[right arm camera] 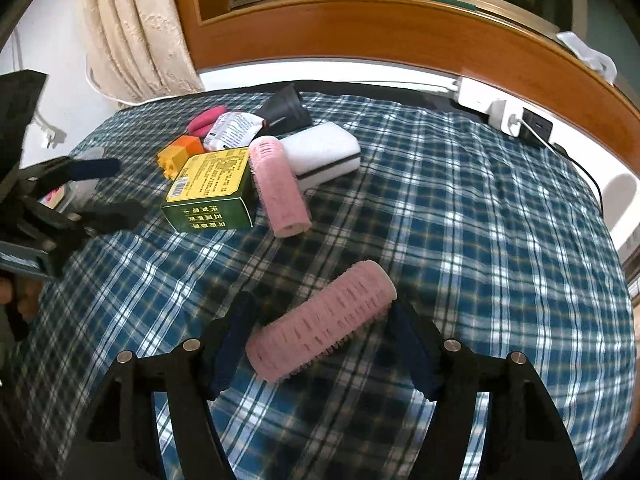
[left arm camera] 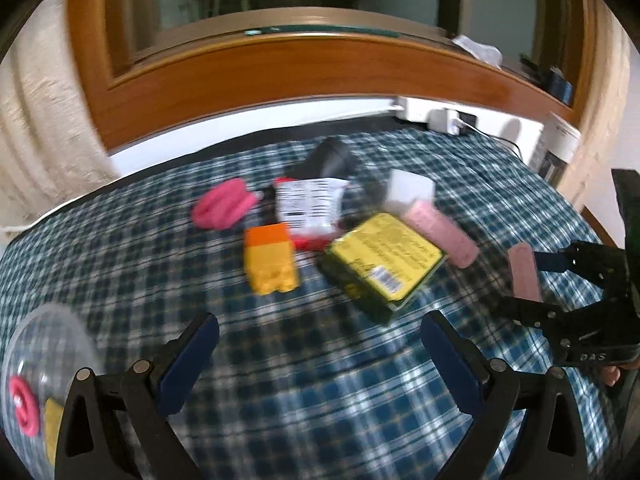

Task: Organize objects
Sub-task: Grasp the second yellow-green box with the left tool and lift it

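Note:
My right gripper (right arm camera: 322, 340) is shut on a pink hair roller (right arm camera: 320, 320), held by its ends just above the blue plaid cloth (right arm camera: 460, 240); the left wrist view shows that roller (left arm camera: 524, 276) in the right gripper (left arm camera: 536, 284). My left gripper (left arm camera: 320, 356) is open, with nothing between its fingers. Ahead of it lie an orange-and-yellow block (left arm camera: 270, 264), a green-and-yellow box (left arm camera: 384, 264), a second pink roller (left arm camera: 440, 232), a white packet (left arm camera: 308, 204), pink hair ties (left arm camera: 222, 208), a white sponge (left arm camera: 412, 192) and a black object (left arm camera: 332, 156).
A clear container (left arm camera: 40, 380) at the lower left holds a pink ring and a yellow item. A white power strip (right arm camera: 504, 114) with a cable sits at the far right edge. A wooden window frame (right arm camera: 360, 32) and a curtain (right arm camera: 132, 28) stand behind.

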Available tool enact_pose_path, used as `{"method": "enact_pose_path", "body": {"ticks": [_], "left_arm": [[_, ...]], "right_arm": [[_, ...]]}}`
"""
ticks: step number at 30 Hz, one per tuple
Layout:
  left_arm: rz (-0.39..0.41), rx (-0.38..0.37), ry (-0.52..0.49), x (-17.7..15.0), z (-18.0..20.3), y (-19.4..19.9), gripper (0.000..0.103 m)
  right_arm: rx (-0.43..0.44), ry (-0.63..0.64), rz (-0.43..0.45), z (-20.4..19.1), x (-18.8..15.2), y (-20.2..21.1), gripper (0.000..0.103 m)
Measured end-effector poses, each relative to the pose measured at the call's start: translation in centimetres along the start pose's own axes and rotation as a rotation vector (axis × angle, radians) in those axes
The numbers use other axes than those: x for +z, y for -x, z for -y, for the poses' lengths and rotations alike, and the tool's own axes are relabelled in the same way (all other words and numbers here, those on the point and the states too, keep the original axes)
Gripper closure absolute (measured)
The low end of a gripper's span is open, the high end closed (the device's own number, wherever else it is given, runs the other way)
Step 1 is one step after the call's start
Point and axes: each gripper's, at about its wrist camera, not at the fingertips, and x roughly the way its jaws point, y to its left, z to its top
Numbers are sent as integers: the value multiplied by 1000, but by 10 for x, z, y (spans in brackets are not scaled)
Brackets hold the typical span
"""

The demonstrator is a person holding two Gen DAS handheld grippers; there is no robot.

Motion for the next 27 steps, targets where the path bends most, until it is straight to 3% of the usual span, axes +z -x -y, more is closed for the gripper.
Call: {"method": "enact_pose_path", "body": {"ticks": [14, 23, 27], "left_arm": [[-47, -154, 5, 26, 10, -49, 1], [-37, -138, -57, 36, 27, -62, 2], [-63, -121, -112, 31, 39, -67, 14]], "right_arm": [[12, -56, 4, 10, -3, 1, 34], [12, -57, 4, 10, -3, 1, 34], [12, -57, 4, 10, -3, 1, 34]]}}
